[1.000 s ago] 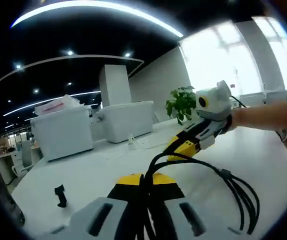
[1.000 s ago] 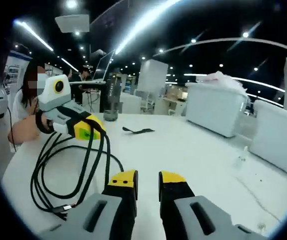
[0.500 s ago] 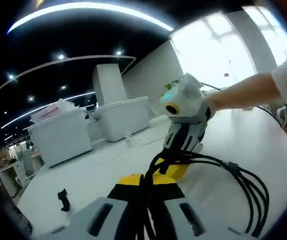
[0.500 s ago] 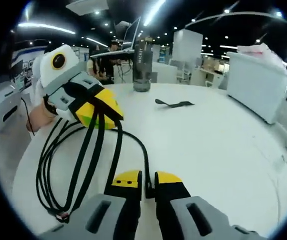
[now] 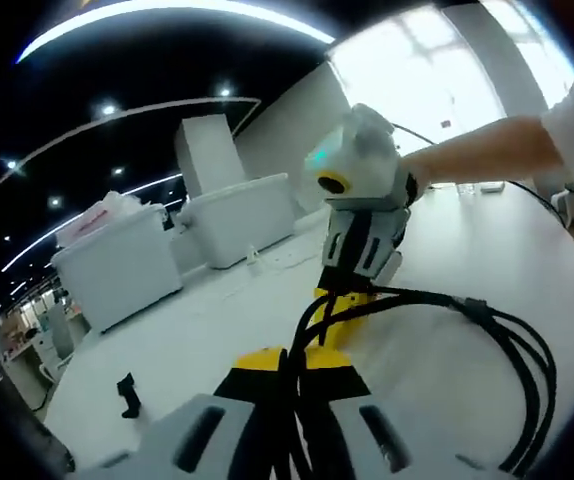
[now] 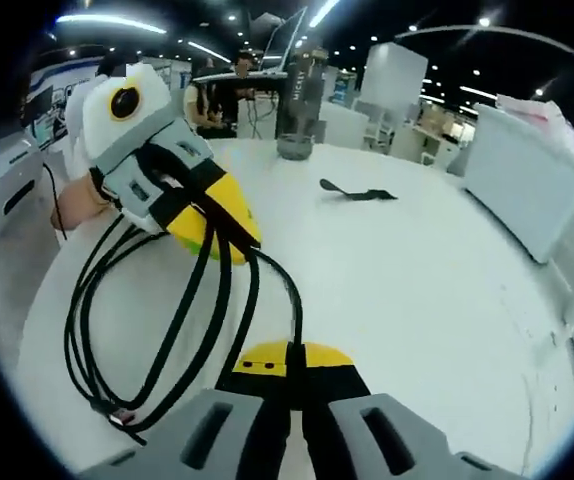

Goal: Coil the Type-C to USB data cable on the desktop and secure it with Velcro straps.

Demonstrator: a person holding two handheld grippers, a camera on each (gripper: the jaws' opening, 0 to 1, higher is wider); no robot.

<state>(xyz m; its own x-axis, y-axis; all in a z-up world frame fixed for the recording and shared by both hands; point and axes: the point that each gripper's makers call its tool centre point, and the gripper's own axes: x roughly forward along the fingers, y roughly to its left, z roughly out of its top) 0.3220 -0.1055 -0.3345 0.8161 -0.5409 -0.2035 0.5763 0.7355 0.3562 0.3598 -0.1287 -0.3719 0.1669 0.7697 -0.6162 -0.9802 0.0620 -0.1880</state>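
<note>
Both sets of tongs are clamped on the black coiled data cable (image 6: pixel 157 310) right now. The left tongs (image 5: pixel 289 368) pinch the bundle of strands where the loops cross, and the right tongs (image 6: pixel 289 362) are closed on a single strand just off the yellow tips. The loops hang out to the side above the white round surface (image 6: pixel 427 300), not resting flat. The black Velcro strap (image 6: pixel 359 192) lies far off on the surface, near a dark cylindrical bottle (image 6: pixel 300 108), well apart from the coil.

Biggest risk I see: someone has to let go to fetch that strap, and the coil could spring open once one grip releases. The single strand could also slip out of the right tongs.
</note>
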